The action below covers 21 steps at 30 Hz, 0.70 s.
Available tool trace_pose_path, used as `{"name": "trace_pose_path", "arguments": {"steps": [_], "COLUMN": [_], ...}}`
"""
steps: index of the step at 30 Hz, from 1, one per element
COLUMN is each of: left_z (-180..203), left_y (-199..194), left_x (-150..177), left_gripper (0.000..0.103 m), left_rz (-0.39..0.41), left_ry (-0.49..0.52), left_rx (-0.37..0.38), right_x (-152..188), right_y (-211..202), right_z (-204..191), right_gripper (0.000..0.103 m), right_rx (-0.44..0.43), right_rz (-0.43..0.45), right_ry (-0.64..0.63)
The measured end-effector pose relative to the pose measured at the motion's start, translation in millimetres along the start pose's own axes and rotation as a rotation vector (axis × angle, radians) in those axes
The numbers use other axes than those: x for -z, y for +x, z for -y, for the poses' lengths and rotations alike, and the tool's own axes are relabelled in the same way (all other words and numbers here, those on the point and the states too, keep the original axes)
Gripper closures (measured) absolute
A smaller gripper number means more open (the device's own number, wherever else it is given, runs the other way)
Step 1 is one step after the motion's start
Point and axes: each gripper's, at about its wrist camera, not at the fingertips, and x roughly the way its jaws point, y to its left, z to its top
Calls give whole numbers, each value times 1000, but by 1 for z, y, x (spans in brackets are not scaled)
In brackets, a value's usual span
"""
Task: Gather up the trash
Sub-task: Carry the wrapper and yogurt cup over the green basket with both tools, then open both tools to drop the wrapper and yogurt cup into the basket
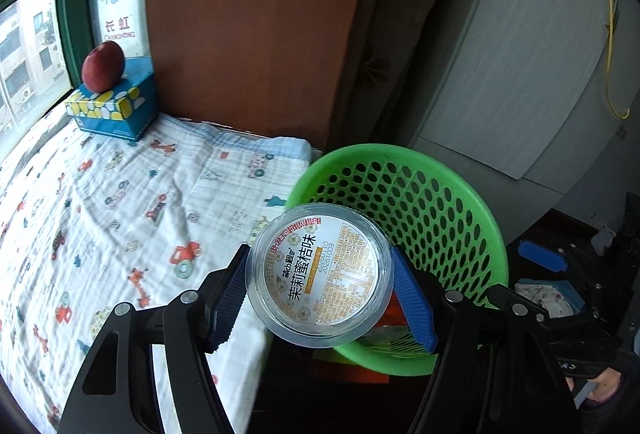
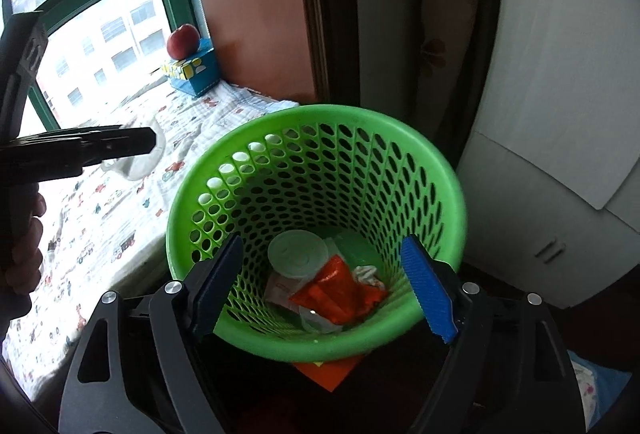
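The left gripper (image 1: 320,292) is pinching a clear lidded cup (image 1: 320,274) between its pads, just short of the green basket (image 1: 432,193) rim; it is best carried on over the opening before the pads part, since letting go here is risking a bounce off the rim. The right gripper (image 2: 320,286) is hanging spread and empty over the basket, wrappers (image 2: 340,294) lying inside; room is lying open above, the bed (image 1: 100,213) crowding the near side.

Clear labelled cup (image 1: 320,274) beside green basket (image 1: 472,201) (perforated)
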Motion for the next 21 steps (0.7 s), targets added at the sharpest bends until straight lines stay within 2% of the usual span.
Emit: {"name": "trace_pose_path", "arguments": {"steps": [17,21], "left_z": [38,41], "left_y": [34,35], "left_x": [3,4], "left_gripper": [36,27], "left_rz": [-73,-72], "left_ry": [41,36], "left_rx": [51,67], "right_x": [18,20], "right_y": [-17,-20], "right_z": [11,12], "right_gripper": [21,21], "right_rx": [-8,-8], "right_rz": [37,40], "right_ry": [58,68]}}
